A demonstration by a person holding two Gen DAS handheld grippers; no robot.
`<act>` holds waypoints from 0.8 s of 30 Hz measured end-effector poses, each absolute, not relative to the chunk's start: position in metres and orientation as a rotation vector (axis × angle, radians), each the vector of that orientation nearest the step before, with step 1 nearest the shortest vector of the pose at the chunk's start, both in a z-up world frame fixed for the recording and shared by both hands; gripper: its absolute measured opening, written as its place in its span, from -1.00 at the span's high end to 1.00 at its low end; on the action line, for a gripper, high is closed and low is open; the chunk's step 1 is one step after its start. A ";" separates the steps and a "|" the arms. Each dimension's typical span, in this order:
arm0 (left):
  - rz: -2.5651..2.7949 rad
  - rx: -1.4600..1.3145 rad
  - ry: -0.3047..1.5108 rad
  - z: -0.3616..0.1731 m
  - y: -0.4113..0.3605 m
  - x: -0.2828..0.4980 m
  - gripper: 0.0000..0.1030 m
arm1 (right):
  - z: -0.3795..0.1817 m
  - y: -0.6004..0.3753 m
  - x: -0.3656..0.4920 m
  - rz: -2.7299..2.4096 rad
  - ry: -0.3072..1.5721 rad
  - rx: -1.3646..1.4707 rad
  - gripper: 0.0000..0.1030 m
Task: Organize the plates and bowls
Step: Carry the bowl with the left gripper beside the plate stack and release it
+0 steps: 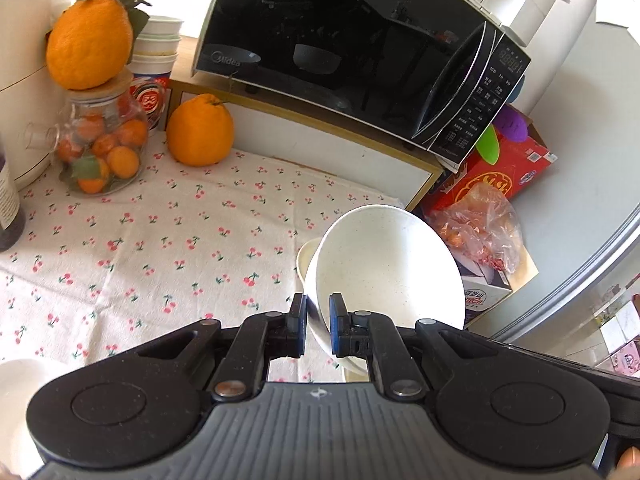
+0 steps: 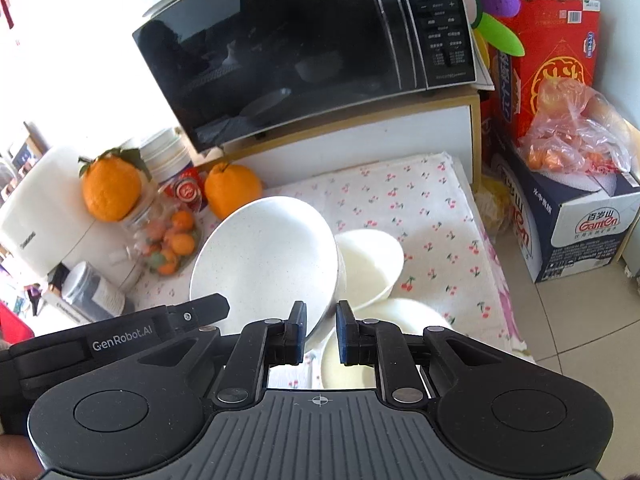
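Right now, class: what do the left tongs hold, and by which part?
The left tongs pinch the tilted white bowl by its near rim.

"Midea" on the microwave (image 1: 352, 52), "Ganten" on the box (image 2: 592, 224), "GenRobot.AI" on the left gripper (image 2: 208, 312).

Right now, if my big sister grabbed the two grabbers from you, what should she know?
Left gripper: shut on the rim of the big speckled bowl, which it holds tilted above the table.
Right gripper: slightly open, holding nothing, hovering beside that bowl.
On the cherry tablecloth: a smaller cream bowl stands upright just right of the tilted bowl, and another white dish lies under the right gripper.
Done: the big bowl is picked up.
Left: probably set it down or nest it with the other dishes into one neat stack.
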State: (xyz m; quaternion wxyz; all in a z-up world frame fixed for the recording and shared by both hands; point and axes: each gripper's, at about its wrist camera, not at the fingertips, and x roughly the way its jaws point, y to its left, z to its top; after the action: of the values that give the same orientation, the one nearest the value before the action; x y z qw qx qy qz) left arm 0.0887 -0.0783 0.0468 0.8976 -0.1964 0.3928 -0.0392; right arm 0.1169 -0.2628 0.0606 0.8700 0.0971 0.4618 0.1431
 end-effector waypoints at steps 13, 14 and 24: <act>-0.081 -0.384 0.943 0.013 -0.068 0.019 0.81 | 0.024 -0.239 0.039 0.386 1.133 0.083 0.63; -0.083 -0.384 0.954 0.009 -0.068 0.017 0.81 | 0.022 -0.240 0.036 0.385 1.142 0.081 0.63; -0.095 -0.372 1.043 -0.014 -0.070 0.009 0.81 | 0.009 -0.237 0.024 0.373 1.201 0.052 0.62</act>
State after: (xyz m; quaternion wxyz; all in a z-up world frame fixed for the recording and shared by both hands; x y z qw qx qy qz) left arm 0.0093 -0.0699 -0.0137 0.8495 -0.1767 0.4950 -0.0451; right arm 0.0242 -0.2371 0.0091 0.8085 0.0245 0.5615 0.1745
